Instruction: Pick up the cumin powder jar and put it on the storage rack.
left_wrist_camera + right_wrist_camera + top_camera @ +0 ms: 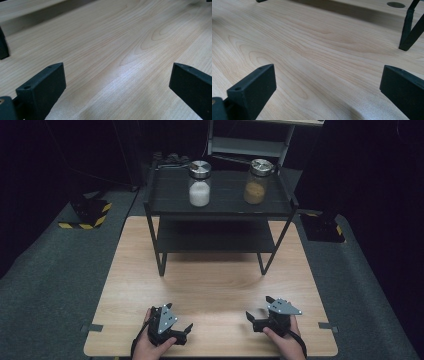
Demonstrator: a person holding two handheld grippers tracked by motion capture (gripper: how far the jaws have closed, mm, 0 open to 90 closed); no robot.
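Note:
Two glass jars with metal lids stand on the top shelf of a black two-tier rack (165, 210): one holds white grains (199, 184), the other holds brown grains (257, 182). My left gripper (186, 331) rests near the table's front edge, held in a hand, jaws wide apart with bare wood between them (117, 82). My right gripper (251, 319) sits at the front right, likewise open and empty (327, 85). Both are far from the rack.
The wooden table (215, 285) lies between the grippers and the rack. A rack foot (408, 40) shows in the right gripper view and another rack foot (3, 47) in the left gripper view. Grey carpet (45, 285) surrounds the table; a pale shelf unit (250, 142) stands behind.

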